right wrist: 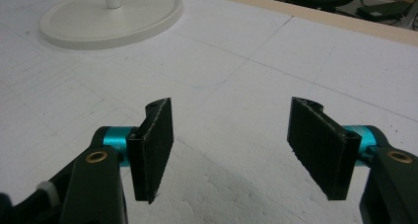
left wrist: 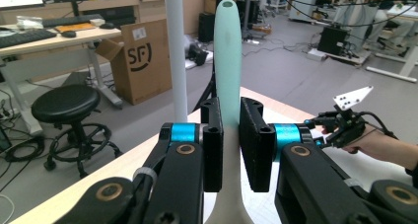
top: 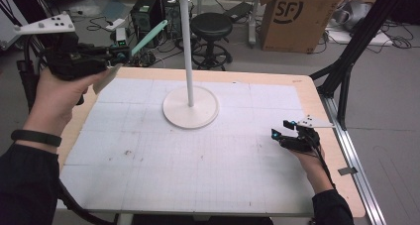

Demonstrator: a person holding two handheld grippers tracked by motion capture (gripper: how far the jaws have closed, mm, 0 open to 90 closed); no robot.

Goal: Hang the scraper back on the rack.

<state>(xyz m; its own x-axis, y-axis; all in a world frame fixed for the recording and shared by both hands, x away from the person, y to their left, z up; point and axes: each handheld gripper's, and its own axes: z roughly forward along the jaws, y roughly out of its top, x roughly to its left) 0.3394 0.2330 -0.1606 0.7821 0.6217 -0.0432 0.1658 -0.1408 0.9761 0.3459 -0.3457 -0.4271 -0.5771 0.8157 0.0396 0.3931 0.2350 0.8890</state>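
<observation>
A utensil with a mint-green handle (top: pixel 149 37) and a pale blade (top: pixel 106 79) is raised above the table's far left corner. My left gripper (top: pixel 121 57) is shut on its neck. In the left gripper view the handle (left wrist: pixel 227 61) rises straight up between the two black pads (left wrist: pixel 213 145), close beside the white pole (left wrist: pixel 176 51). A white hook stand (top: pixel 187 51) stands on its round base (top: pixel 190 109) at the middle back of the mat. My right gripper (top: pixel 281 134) rests low at the table's right side, open with nothing between its pads (right wrist: pixel 156 145); the left gripper view shows this right gripper (left wrist: pixel 340 128) too.
A white gridded mat (top: pixel 198 150) covers the wooden table (top: pixel 319 111). Behind the table stand a black stool (top: pixel 212 27), a cardboard box (top: pixel 297 14) and a black tripod leg (top: pixel 346 66). The stand's base (right wrist: pixel 111 17) lies ahead and left of the right gripper.
</observation>
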